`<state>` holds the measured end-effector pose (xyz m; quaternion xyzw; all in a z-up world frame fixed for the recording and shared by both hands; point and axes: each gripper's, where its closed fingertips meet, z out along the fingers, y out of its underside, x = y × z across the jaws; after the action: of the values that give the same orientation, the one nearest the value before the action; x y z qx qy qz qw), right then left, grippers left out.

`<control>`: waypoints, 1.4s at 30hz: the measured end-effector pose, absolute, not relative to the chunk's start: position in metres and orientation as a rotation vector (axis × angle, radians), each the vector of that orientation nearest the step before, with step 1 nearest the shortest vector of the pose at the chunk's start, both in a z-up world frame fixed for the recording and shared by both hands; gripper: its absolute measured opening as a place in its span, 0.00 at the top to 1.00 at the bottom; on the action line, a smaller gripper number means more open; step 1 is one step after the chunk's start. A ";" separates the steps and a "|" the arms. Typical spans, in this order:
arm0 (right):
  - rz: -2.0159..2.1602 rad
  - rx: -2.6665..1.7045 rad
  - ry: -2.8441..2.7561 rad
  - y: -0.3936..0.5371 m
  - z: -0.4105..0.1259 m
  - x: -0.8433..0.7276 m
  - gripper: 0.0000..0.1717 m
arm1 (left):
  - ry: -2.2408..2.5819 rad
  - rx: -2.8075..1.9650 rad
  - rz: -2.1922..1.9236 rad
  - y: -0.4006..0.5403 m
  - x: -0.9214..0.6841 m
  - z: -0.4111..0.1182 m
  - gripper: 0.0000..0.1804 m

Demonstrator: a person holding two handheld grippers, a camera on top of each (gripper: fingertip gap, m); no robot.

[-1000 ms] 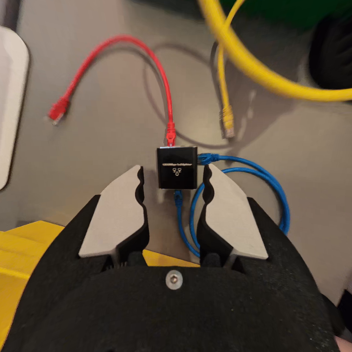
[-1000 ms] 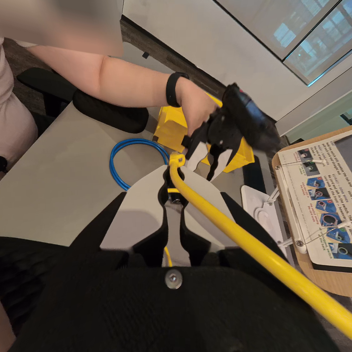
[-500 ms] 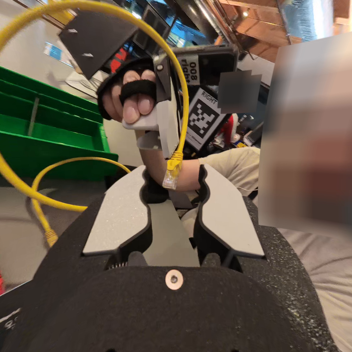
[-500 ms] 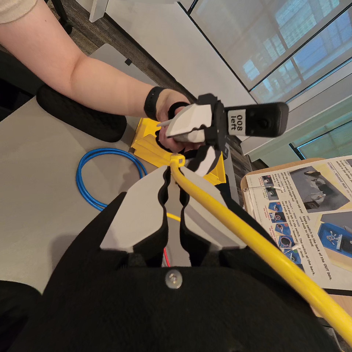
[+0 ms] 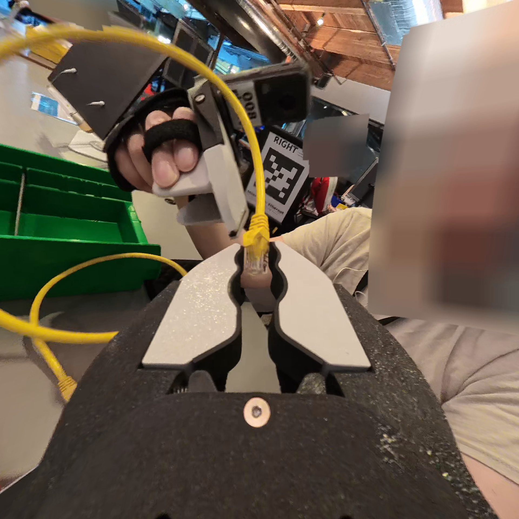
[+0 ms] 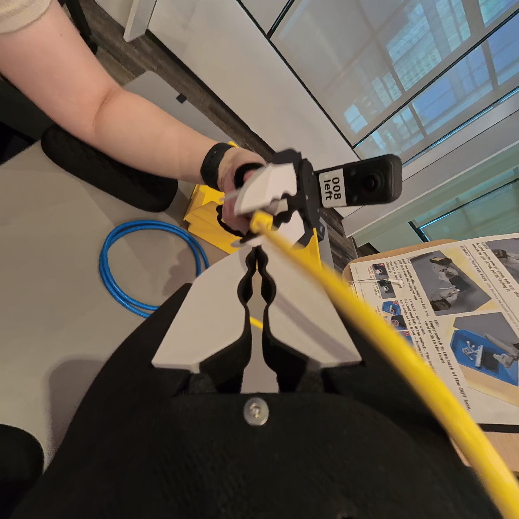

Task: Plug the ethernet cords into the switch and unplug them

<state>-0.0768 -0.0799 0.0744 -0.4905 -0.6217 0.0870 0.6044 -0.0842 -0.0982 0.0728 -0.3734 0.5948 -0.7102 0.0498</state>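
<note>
In the left wrist view, my left gripper (image 5: 255, 257) is shut on the clear plug (image 5: 255, 259) of the yellow ethernet cord (image 5: 224, 84), pads on both sides, held up in the air. My right gripper (image 5: 236, 229) hangs just above, beside the plug's yellow boot. In the right wrist view, my right gripper (image 6: 255, 252) has its pads together. The yellow cord (image 6: 365, 309) runs over its right finger, outside the jaws, to the plug (image 6: 262, 222) in the left gripper (image 6: 252, 224). The switch is out of view.
A coiled blue cord (image 6: 112, 266) lies on the grey table (image 6: 56, 252). A yellow bin (image 6: 207, 222) stands behind it. A green bin (image 5: 56, 224) and the yellow cord's other plug (image 5: 66, 384) are at the left. An instruction sheet on a board (image 6: 421, 309) lies at the right.
My left gripper rose from over the switch, turned to face the right gripper and shut on the yellow plug. The plug left the right gripper's tips, and its pads came closer together.
</note>
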 end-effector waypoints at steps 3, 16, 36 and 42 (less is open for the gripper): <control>0.191 -1.135 -1.427 -0.078 0.076 -0.076 0.99 | 1.771 -1.124 -2.178 -0.097 -0.086 0.081 0.91; 0.647 -1.365 -1.109 -0.056 0.088 -0.077 0.94 | 1.681 -1.112 -1.337 -0.050 -0.075 0.078 0.91; 1.113 -1.513 -0.777 -0.035 0.096 -0.088 0.93 | 1.704 -1.023 -0.686 -0.034 -0.081 0.078 0.91; 1.063 -1.547 -0.798 -0.034 0.092 -0.087 0.94 | 1.715 -1.014 -0.648 -0.034 -0.081 0.076 0.91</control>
<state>-0.0873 -0.0345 0.0921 -0.6463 -0.3333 0.4441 0.5234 -0.0808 -0.0335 0.0757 -0.4192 0.7091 -0.2679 0.4996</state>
